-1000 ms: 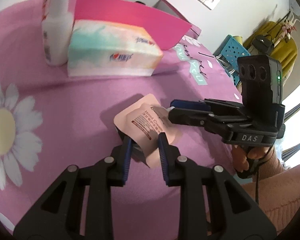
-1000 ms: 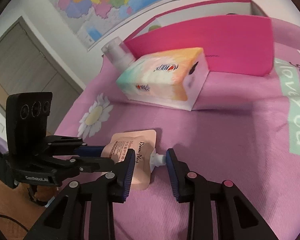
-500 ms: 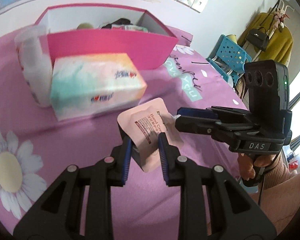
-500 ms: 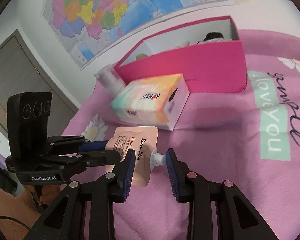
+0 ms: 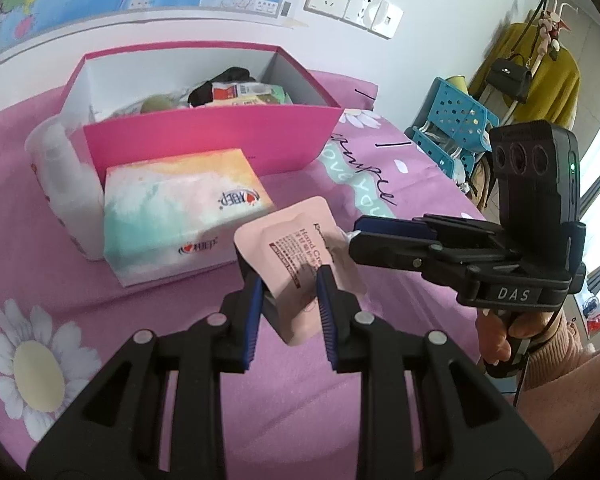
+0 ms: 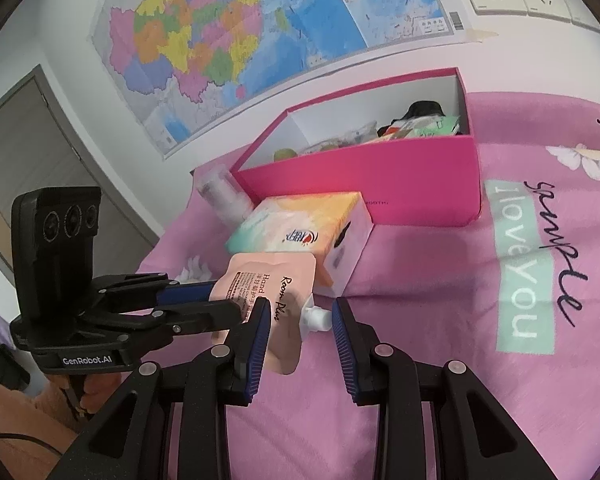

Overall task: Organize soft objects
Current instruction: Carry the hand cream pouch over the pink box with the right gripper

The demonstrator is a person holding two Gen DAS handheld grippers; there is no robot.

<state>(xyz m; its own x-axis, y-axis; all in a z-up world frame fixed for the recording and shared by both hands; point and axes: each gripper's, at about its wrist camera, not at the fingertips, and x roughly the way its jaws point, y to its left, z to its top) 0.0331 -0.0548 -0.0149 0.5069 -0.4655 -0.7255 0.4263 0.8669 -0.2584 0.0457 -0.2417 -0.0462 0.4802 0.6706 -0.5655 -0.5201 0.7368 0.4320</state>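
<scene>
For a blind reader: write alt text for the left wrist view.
The left gripper is shut on a pink hand cream pouch held above a pink bedspread, with the right gripper at the pouch's spout. Behind sit a tissue pack and an open pink box of items.

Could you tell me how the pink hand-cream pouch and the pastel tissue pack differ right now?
The flat pink hand-cream pouch is held in the air by the left gripper; the blocky pastel tissue pack lies on the pink bedspread. The pouch has a white spout; the pack has none. Both are outside the pink box.
</scene>
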